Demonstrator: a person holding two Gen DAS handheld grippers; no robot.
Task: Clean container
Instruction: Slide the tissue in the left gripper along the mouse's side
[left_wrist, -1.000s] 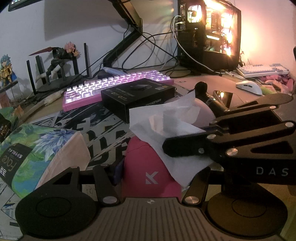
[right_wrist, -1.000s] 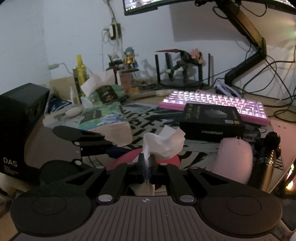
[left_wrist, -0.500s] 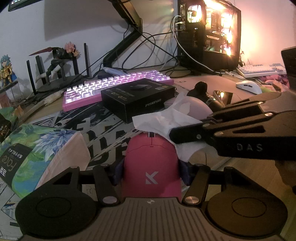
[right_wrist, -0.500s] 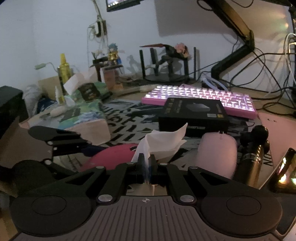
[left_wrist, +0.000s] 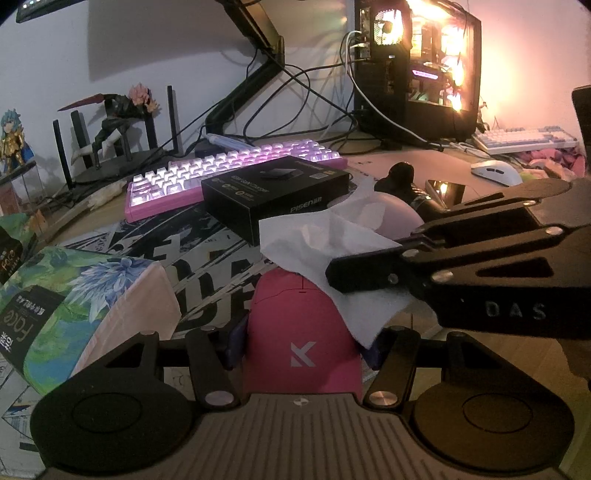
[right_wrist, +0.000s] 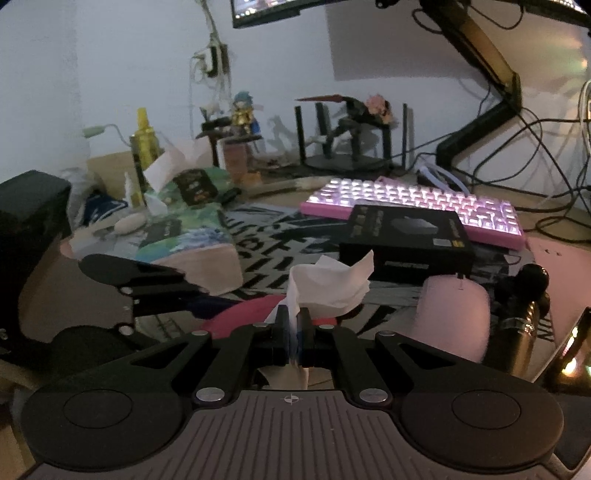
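My left gripper (left_wrist: 301, 345) is shut on a hot-pink computer mouse (left_wrist: 301, 332) with a white K logo, held low over the desk. My right gripper (right_wrist: 294, 334) is shut on a white tissue (right_wrist: 328, 282). In the left wrist view the right gripper (left_wrist: 336, 275) reaches in from the right and lays the tissue (left_wrist: 332, 254) over the front right of the pink mouse. In the right wrist view the pink mouse (right_wrist: 240, 315) shows just beyond the tissue, with the left gripper's fingers (right_wrist: 147, 280) at its left.
A black Pisen box (left_wrist: 277, 192) lies against a lit pink keyboard (left_wrist: 229, 173). A pale pink mouse (left_wrist: 384, 214) and a black bottle (right_wrist: 524, 325) lie to the right. A green tissue pack (left_wrist: 62, 310) sits left. Figurines, cables, a glowing PC case (left_wrist: 417, 66) stand behind.
The right gripper slid the tissue off the pink mouse toward the right, then brought it back over the mouse's front right. The left gripper kept the mouse still.
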